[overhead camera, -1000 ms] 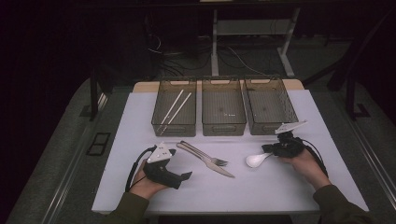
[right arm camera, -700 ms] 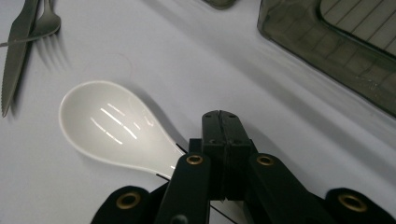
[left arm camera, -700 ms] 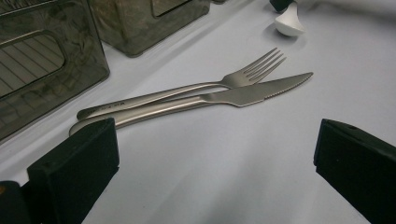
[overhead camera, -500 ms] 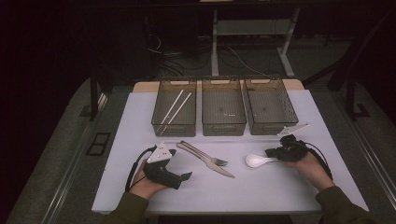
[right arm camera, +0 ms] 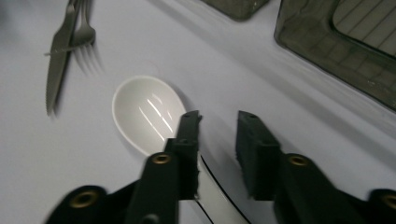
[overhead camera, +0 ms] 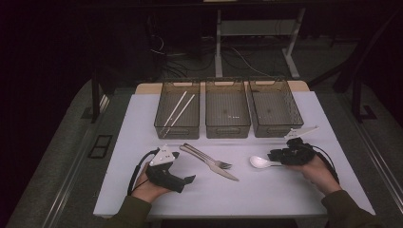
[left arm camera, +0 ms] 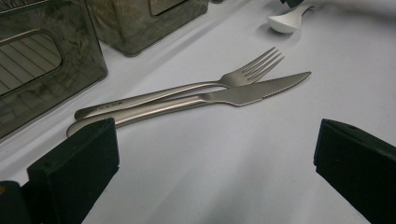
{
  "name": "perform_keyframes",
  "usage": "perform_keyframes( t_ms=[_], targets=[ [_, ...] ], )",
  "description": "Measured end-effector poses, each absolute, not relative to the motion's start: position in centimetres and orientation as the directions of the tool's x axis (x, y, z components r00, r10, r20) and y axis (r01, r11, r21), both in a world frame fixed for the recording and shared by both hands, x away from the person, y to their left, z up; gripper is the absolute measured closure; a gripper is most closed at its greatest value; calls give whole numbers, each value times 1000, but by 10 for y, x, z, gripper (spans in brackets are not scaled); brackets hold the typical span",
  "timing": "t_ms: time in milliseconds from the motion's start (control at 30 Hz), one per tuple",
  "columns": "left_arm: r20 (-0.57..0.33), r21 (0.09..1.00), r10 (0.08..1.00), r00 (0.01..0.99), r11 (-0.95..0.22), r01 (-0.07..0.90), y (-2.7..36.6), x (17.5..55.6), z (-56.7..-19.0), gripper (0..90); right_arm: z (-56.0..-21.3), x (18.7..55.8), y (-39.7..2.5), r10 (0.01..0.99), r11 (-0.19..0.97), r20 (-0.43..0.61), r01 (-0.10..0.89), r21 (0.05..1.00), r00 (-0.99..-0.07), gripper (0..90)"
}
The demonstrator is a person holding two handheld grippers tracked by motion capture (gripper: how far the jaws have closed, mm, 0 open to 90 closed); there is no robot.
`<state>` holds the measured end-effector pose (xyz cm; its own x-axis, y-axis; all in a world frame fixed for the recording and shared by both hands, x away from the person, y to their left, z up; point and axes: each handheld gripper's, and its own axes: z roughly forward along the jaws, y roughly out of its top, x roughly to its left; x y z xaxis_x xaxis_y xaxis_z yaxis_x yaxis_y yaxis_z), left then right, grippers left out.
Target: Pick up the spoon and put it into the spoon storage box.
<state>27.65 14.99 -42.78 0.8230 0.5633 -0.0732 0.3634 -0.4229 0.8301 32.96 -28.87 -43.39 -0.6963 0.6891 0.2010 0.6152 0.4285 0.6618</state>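
Dropping lower beside the spoon (right arm camera: 148, 113), the right claw (right arm camera: 218, 122) is straddling its handle with jaws apart, risking a skid; the left claw (left arm camera: 210, 154) is resting wide apart.

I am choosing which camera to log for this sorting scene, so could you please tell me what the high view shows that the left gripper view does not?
High view alone: two white chopsticks in the leftmost dark mesh bin, the third bin, both hands. Left gripper view alone: its open black left gripper seen close, the knife's serrated edge. Shared: steel fork, steel knife, white ceramic spoon, white table cover.
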Motion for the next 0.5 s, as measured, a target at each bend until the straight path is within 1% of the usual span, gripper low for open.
perform_keyframes(
  t_ms=[67,167,367,500],
  targets=[
    [-72,828,561,825,-427,363,150,277,-428,0,-433,329,-286,680,417,213,609,675,-702,582],
    [-74,829,561,824,-425,363,150,277,-428,0,-432,328,-282,662,417,222,598,684,-716,518],
    [-73,829,561,824,-426,364,150,277,-428,0,-436,326,-272,642,446,217,588,674,-735,475],
    [-74,828,562,824,-426,365,149,277,-429,0,-438,325,-267,632,465,204,577,671,-747,461]
  ],
)
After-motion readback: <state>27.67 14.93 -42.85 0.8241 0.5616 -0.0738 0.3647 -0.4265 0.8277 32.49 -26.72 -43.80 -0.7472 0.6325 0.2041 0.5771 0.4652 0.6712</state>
